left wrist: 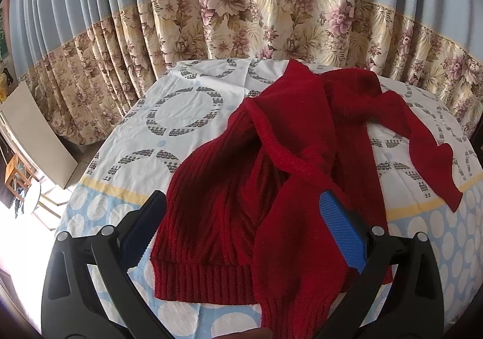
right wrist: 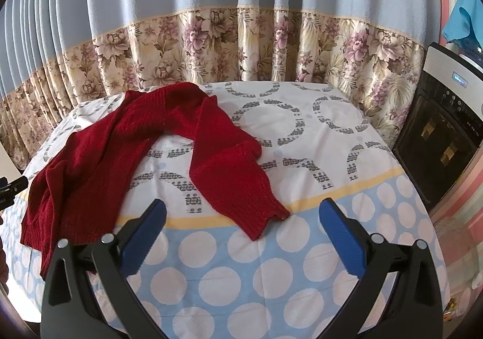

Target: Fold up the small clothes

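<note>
A dark red knitted sweater (left wrist: 271,163) lies crumpled on a bed sheet (left wrist: 187,103) printed with grey rings and white dots. In the left wrist view its ribbed hem (left wrist: 202,278) is nearest, and one sleeve (left wrist: 289,248) runs down over the body towards the camera. My left gripper (left wrist: 243,209) is open, its blue pads (left wrist: 341,233) standing wide on either side of the sweater's lower body. In the right wrist view the other sleeve (right wrist: 229,175) stretches out to the right, with its cuff (right wrist: 265,221) lying between the wide-open fingers of my right gripper (right wrist: 243,212). Neither gripper holds cloth.
A blue curtain with a floral band (right wrist: 241,46) hangs right behind the bed. A black and white water dispenser (right wrist: 443,127) stands close at the right. A pale board (left wrist: 36,133) leans at the left, near a wooden stool (left wrist: 18,175). The sheet's front edge drops off near the grippers.
</note>
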Motion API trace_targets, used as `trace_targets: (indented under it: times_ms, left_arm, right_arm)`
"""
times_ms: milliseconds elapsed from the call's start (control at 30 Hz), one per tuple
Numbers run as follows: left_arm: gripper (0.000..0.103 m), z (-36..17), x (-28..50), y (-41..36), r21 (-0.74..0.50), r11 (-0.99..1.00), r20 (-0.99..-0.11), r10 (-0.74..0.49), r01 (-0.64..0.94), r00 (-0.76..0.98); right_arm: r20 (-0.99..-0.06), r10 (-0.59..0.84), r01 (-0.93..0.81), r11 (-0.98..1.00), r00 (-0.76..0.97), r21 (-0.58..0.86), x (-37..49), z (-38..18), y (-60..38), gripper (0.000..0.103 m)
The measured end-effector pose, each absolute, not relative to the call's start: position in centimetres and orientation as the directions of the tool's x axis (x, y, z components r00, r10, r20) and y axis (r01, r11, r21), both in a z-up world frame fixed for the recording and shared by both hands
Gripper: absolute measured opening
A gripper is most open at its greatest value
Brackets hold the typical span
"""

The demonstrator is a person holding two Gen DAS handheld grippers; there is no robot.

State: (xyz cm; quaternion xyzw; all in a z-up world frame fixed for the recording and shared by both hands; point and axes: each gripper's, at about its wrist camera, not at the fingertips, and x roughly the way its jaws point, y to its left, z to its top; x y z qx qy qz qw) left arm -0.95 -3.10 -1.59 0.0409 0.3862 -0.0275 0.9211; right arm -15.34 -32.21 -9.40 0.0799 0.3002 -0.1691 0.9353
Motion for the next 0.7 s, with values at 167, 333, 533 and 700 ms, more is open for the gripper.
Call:
trace_targets:
  times_ms: [167,333,533,700]
  left_arm:
    - [0.100,-1.5,-0.8,-3.6,0.050,0.995,-0.714,-0.028,0.090,0.700]
    - [0.100,-1.5,-0.5,-4.3,0.050,0.993,-0.718,-0.039,0.108,0.695]
    - [0.100,-1.6,-0.4,-5.0,0.052,0.991,-0.722,-0.047,0.122,0.691]
    - [0.100,-1.6,-0.4,-5.2,0.054,0.991,-0.724,-0.045,0.123,0.688]
  right_arm:
    - [-0.587,-0.269,0.364,0.930,0.763,0.047,-15.4,-9.4,-32.2,0.101]
    - [-0.591,-0.271,0.370,0.928,0.760,0.050,-15.3,-9.5,-32.5,0.101]
    - [-0.591,-0.273,0.373,0.926,0.759,0.051,-15.3,-9.6,-32.8,0.101]
    - [-0.593,-0.271,0.374,0.926,0.759,0.055,-15.1,-9.7,-33.0,0.101]
